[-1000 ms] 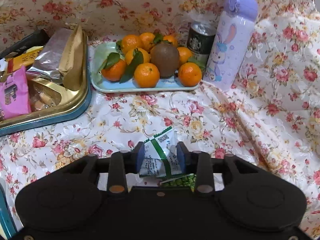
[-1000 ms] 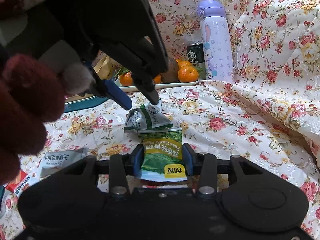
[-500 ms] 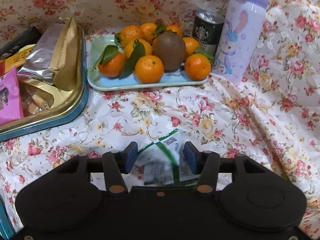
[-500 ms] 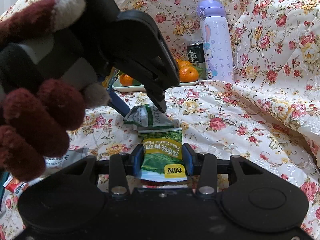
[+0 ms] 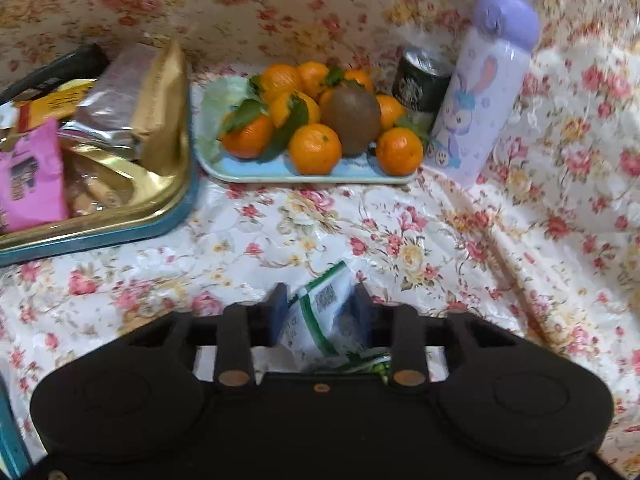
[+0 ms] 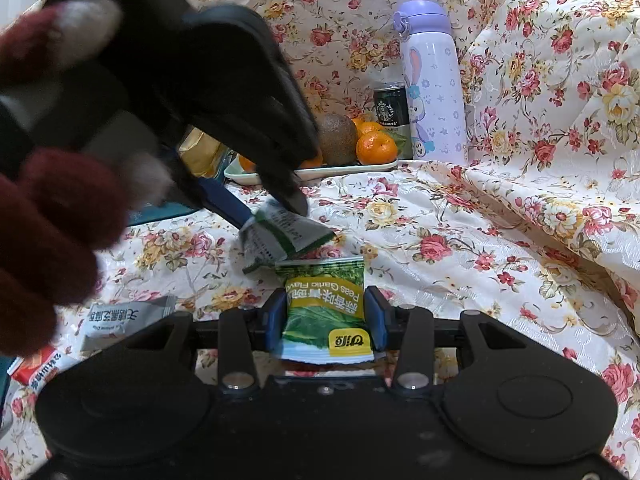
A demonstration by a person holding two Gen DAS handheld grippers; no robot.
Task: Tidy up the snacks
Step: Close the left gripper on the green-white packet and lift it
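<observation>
Closing again after spreading, our left tongs (image 5: 318,312) squeeze the white packet (image 5: 320,316); right tongs (image 6: 325,320) pinch the green packet (image 6: 325,312). Crinkly foil could slip free.

Floral cloth (image 6: 500,216), lilac bottle (image 6: 434,92), seemingly gold-lined tin (image 5: 120,208).

Glossy floral cloth (image 5: 360,232) (shiny gold tin (image 5: 168,184))

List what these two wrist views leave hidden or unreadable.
- Tin tray: left wrist view, cut off at the left edge; motion blur hides wrapper print.
- Fruit tray: right wrist view, left gripper covers its left half.
- Red packet: right wrist view, mostly behind the gloved hand.
</observation>
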